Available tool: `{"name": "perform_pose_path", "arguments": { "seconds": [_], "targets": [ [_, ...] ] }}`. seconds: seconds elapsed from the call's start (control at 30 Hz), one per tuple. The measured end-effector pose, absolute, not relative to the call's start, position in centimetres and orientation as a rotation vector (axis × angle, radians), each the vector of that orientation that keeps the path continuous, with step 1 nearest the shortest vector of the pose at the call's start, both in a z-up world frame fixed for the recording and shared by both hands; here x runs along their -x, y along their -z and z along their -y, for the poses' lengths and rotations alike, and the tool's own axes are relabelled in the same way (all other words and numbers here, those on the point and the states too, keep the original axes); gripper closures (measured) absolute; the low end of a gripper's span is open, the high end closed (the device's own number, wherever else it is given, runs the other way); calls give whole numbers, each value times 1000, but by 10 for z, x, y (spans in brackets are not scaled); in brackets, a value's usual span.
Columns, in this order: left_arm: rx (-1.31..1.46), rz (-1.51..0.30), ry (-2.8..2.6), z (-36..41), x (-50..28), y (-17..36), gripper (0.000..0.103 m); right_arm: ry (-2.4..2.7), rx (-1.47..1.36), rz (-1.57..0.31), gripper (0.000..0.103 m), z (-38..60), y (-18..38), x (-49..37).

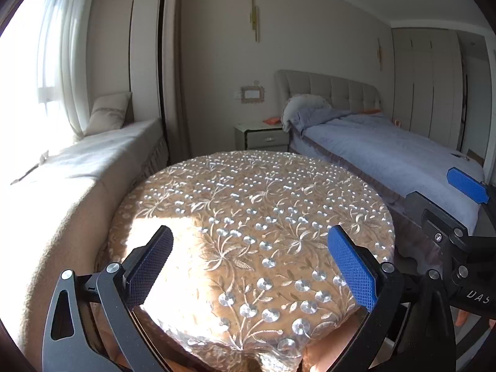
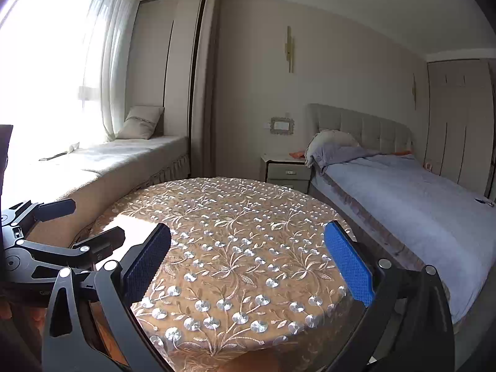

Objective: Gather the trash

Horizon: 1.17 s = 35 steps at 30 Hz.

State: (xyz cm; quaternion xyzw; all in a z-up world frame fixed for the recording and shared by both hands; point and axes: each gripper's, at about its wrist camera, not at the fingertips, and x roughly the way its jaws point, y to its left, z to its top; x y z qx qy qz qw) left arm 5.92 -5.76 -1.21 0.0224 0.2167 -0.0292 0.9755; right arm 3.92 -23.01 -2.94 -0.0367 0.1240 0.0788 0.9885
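A round table under an embroidered tan cloth with silver flowers fills the middle of both views. No trash shows on it. My left gripper is open and empty over the table's near edge. My right gripper is open and empty too. The right gripper also shows at the right edge of the left wrist view. The left gripper shows at the left edge of the right wrist view.
A bed with a blue-grey cover stands to the right. A small nightstand with an orange item stands behind the table. A cushioned window bench with a pillow runs along the left. A wardrobe stands at far right.
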Motion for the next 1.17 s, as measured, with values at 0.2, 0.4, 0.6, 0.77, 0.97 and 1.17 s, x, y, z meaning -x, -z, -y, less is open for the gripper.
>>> {"name": "perform_pose_path", "arguments": {
  "seconds": [0.2,0.4,0.6,0.77,0.97,1.17],
  "targets": [
    [-45,-431,55,57,-59,10,5,-157,70,-245,5,230,28,-38],
    [-52,-419,45,58,-57,8,5,-158,64,-243,5,233,29,-40],
    [-76,-405,21,61,-54,6,5,-160,62,-247,5,234,29,-40],
    [-77,-401,17,62,-53,4,5,-165,50,-247,5,235,29,-39],
    [-87,-395,10,63,-52,3,5,-166,45,-245,5,235,28,-39],
    [-60,-415,37,62,-54,2,5,-169,35,-244,5,238,28,-38]
  ]
}}
